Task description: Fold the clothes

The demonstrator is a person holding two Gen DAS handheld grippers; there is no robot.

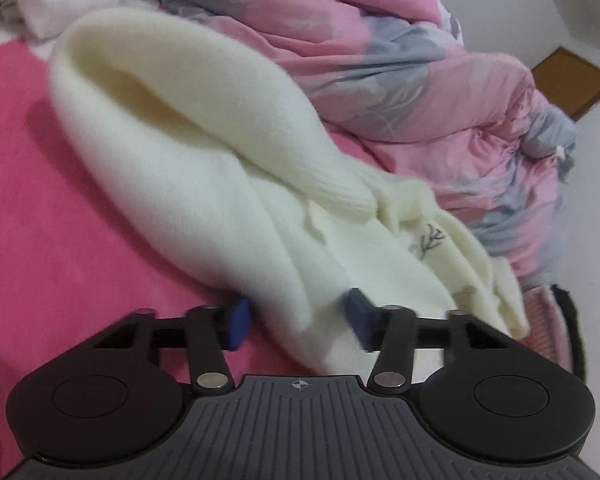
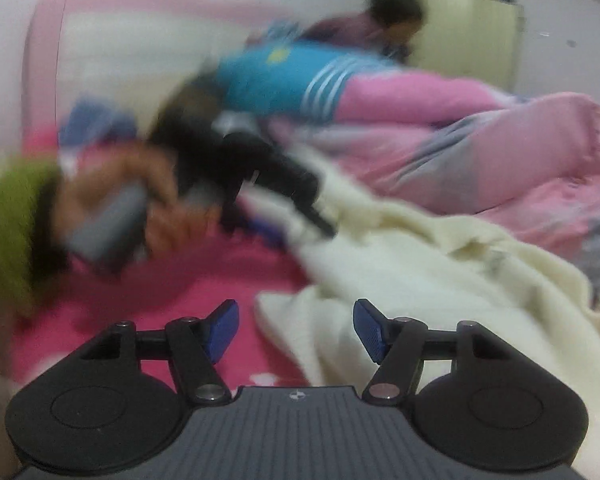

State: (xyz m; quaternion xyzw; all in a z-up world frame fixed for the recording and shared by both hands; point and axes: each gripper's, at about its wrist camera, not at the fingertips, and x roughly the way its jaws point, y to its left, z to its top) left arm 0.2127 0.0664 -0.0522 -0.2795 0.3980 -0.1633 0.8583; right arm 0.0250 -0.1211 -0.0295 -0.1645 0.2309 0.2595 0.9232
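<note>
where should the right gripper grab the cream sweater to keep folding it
Probably the loose lower edge of the cream sweater just ahead of the right gripper, whose jaws stand open. That edge lies flat on the pink sheet with a free corner, so come in low from the sheet side and pinch it.

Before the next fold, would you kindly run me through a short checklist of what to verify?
1. Left gripper has the sweater between its fingers: ok; whether it is pinched, cannot tell.
2. Right gripper open and empty: ok.
3. Sweater hem ahead of the right gripper: ok.
4. Sweater lying flat: not ok, bunched.
5. Duvet clear of the sweater: not ok, it lies against it.
6. Right view sharp enough to aim: not ok, blurred.
</note>
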